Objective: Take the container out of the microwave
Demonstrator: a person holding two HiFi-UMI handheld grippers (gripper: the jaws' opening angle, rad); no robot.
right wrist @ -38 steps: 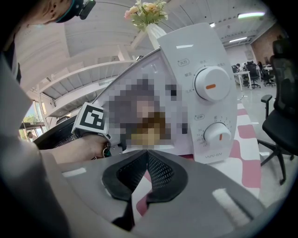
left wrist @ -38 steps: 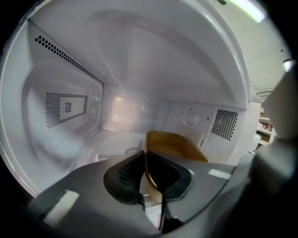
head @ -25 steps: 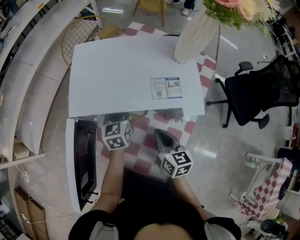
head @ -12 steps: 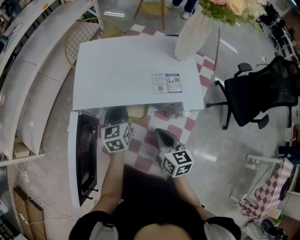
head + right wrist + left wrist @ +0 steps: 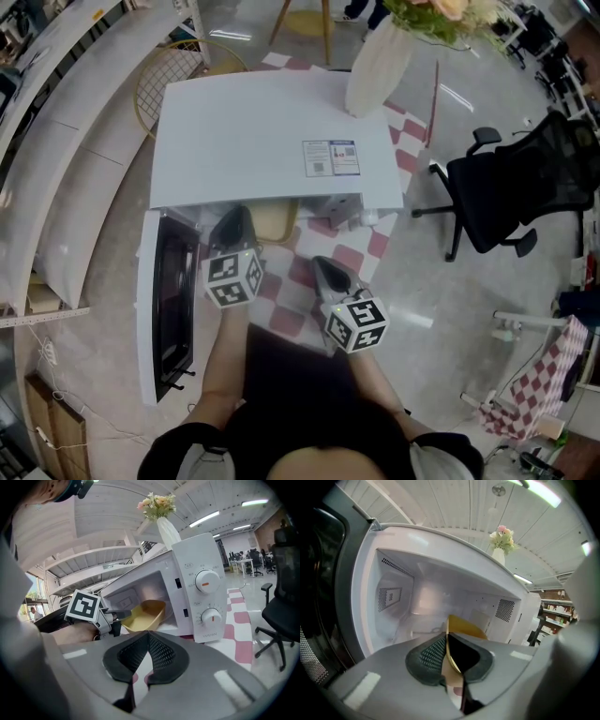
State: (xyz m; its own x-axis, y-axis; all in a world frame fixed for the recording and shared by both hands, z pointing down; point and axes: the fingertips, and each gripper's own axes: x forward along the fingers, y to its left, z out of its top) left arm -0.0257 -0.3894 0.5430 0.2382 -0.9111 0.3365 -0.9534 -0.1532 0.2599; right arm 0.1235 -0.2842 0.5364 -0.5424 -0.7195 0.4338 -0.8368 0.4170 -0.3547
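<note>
A yellow container sticks partway out of the white microwave's mouth; in the right gripper view the container hangs at the cavity's front edge. My left gripper is shut on its near rim, and in the left gripper view the thin yellow wall sits pinched between the pads. The microwave door stands swung open at the left. My right gripper hovers in front of the microwave to the right of the left one, shut with nothing in it.
A white vase with flowers stands on the microwave's top at the back right. Two control knobs face me on the right. A red-and-white checked surface lies under the grippers. A black office chair stands on the floor at right.
My left gripper has drawn back toward me with the container, and more of the yellow container now shows from under the microwave's top. The right gripper has barely shifted.
</note>
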